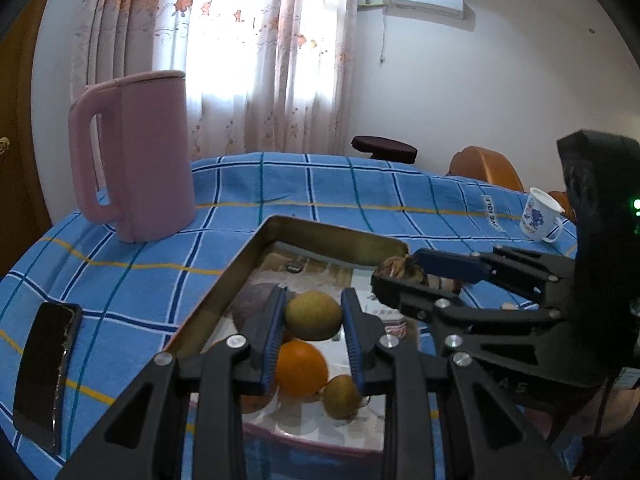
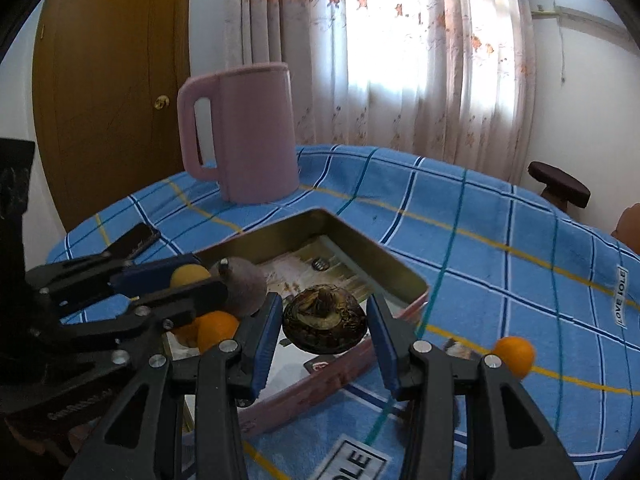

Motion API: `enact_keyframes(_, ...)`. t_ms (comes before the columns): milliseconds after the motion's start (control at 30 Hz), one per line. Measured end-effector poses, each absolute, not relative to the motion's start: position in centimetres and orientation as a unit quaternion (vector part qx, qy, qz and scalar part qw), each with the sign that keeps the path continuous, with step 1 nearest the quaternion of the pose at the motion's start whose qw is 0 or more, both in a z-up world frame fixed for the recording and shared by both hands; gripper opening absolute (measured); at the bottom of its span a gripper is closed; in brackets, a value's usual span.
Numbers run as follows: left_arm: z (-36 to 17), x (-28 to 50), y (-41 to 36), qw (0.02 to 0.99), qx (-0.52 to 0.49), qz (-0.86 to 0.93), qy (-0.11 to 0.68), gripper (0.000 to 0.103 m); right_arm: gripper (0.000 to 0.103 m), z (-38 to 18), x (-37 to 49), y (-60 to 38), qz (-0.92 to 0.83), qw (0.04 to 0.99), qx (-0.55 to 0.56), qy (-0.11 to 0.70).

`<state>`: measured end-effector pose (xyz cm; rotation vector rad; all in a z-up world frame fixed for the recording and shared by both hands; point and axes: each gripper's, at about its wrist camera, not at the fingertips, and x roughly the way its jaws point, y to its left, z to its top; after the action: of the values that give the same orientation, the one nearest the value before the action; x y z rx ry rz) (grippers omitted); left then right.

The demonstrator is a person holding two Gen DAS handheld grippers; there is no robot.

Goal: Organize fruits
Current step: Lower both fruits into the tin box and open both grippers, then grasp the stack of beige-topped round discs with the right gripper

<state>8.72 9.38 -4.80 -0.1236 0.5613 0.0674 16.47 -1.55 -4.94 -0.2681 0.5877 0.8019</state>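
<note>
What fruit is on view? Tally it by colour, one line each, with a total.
Yellow-green fruit: 2, one in the left tongs, one in the tin.
Orange: 2, one in the tin, one on the tablecloth.
Purple-brown fruit: 1.
Dark brown fruit: 1, in the right tongs.
Total clearly seen: 6.

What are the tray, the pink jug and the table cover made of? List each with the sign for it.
Tray: looks like thin metal tin; dull gold inner walls with a sheen, rolled rim, pink painted outside.
Pink jug: probably moulded plastic; matte, even colour, one-piece handle. Could be coated metal.
Table cover: woven cloth; blue check, soft folds, sewn label.
</note>
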Motion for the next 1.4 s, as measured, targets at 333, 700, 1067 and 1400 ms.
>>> enact_keyframes(333, -5.8, 8.3, 10.6, 0.953, -0.067, 0.057, 0.29, 0.03, 0.046, -6.3, 16.4, 0.4, 0.395, 0.853, -0.152, 0.306)
enact_keyframes(700, -5.2, 6.9, 11.9, 0.957, -0.085, 0.088, 0.265, 0.083, 0.062, -5.3, 14.9, -2.5, 0.386, 0.865, -0.131, 0.291)
enact_keyframes(1067, -4.1, 6.4, 7.3, 0.967, -0.07, 0.04, 0.241, 0.092, 0.065, -4.9, 15.5, -15.3, 0.27, 0.906, -0.12, 0.303)
enact_keyframes(1400, -4.4, 8.3, 1.6, 0.964, -0.03, -0.007, 0.263, 0.092, 0.065, -7.3, 17.4, -14.8, 0.289, 0.878, -0.109, 0.365)
